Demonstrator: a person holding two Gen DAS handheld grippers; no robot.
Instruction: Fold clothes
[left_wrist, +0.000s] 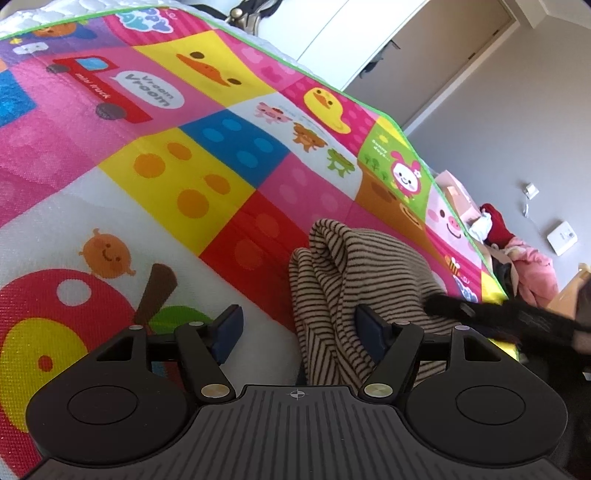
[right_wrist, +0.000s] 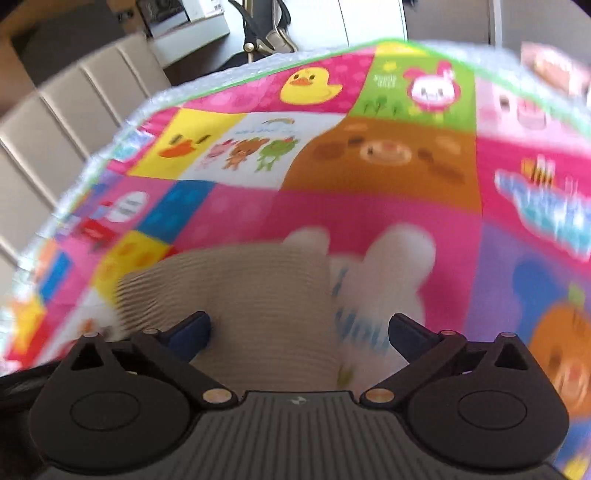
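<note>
A bright cartoon-printed play mat (left_wrist: 155, 155) with a green border carries everything, its patchwork of ducks, a truck, an apple and animal faces spreading across both wrist views. On it lies the striped garment (left_wrist: 351, 273), beige with thin dark stripes, bunched into soft rolled folds near the mat's right edge in the left wrist view; in the right wrist view the same striped cloth (right_wrist: 236, 295) appears blurred, lying over pink and yellow squares well in from the far edge. Beyond the mat's right edge sits a heap of other clothes (left_wrist: 517, 243), pink and red. The left gripper (left_wrist: 299, 332) has its jaws spread wide, the right finger resting against the striped folds and the left finger over bare mat, gripping nothing. The right gripper (right_wrist: 299, 332) is likewise spread wide, hovering just above the near edge of the striped cloth.
</note>
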